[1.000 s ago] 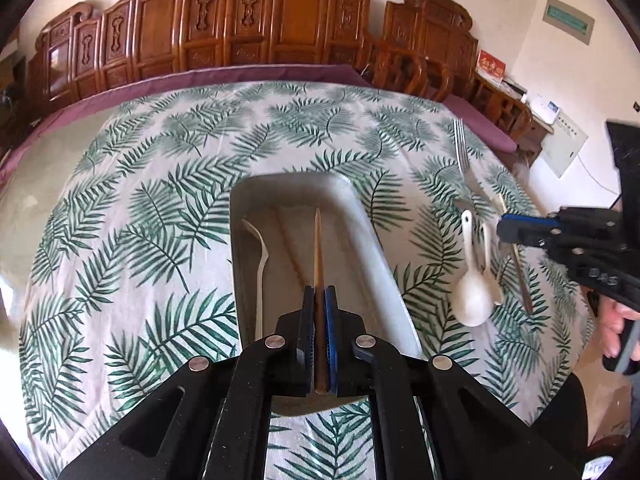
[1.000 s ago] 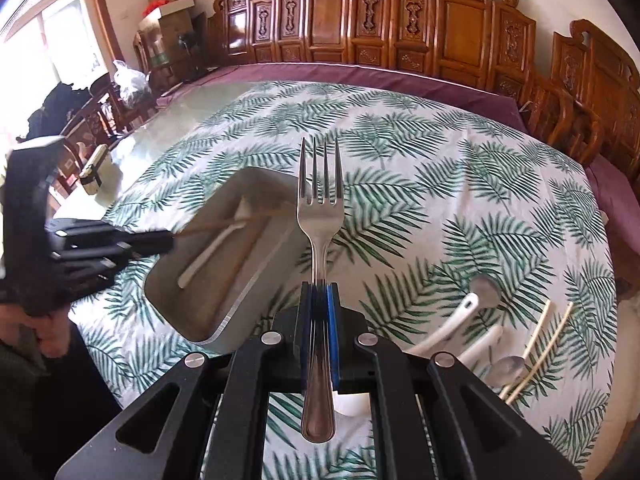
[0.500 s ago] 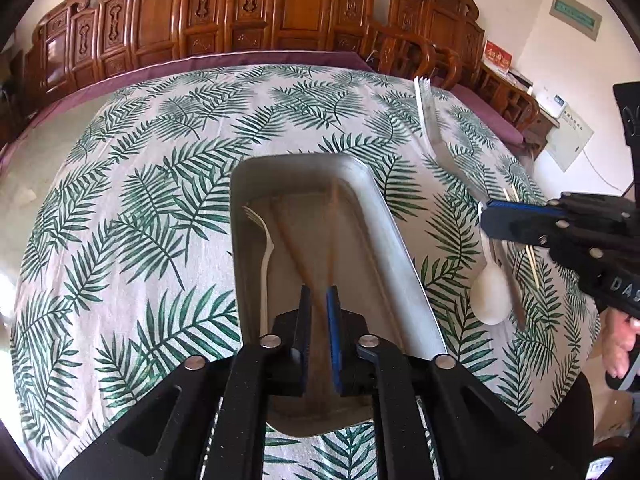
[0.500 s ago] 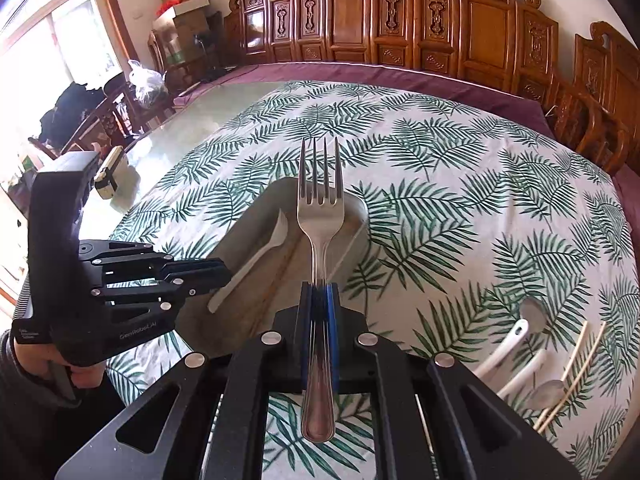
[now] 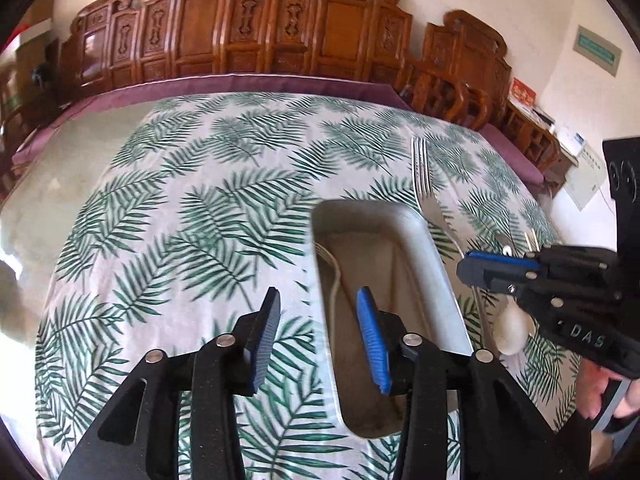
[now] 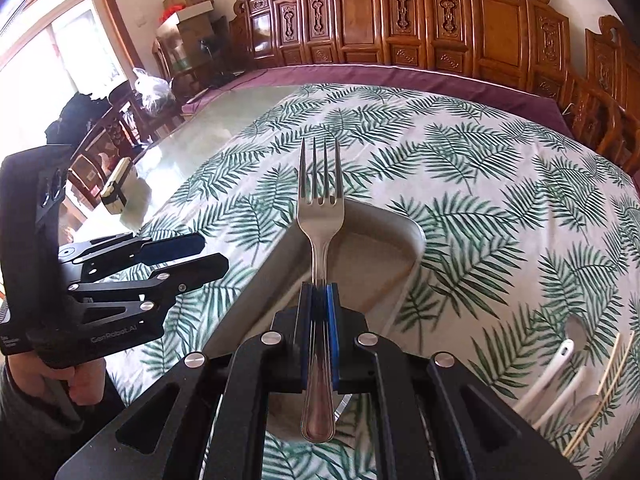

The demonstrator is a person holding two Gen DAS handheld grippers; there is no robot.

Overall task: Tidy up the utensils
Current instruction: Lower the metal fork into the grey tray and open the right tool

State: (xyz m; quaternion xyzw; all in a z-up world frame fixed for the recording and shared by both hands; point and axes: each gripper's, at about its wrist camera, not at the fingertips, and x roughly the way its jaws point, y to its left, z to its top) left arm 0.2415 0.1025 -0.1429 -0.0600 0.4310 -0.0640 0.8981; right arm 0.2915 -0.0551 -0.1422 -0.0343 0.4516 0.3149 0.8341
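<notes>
The right hand-held gripper (image 6: 318, 300) pinches a metal fork (image 6: 320, 216) by the middle of its handle, its blue pads pressed against the shaft on both sides. The fork's long axis runs straight out along the fingers: the four tines point forward, away from the camera, and the rounded handle end juts back toward the lens. In the right wrist view the fork's head hangs over the near rim of a grey rectangular tray (image 6: 400, 224), clear of it and not touching the surface (image 6: 460, 152), which wears a white cloth printed with green palm fronds. In the left wrist view the same fork (image 5: 422, 184) shows beside the tray's right wall, tines aimed toward the far side of the surface.

The left hand-held gripper (image 5: 316, 332) is spread wide with nothing between its pads. It hovers over the tray's left wall (image 5: 324, 280), one finger above the cloth and the other above the tray's inside. In the tray a white utensil (image 5: 334, 280) lies lengthwise along the left wall; its type is hard to tell.

To the right of the tray, on the cloth, lie loose utensils: white spoons (image 6: 552, 372) and a pair of pale chopsticks (image 6: 612, 372), angled with their far ends toward the upper right in the right wrist view. A white spoon bowl (image 5: 510, 328) shows in the left wrist view under the right gripper. Carved wooden chairs (image 6: 440, 20) line the far side of the surface.
</notes>
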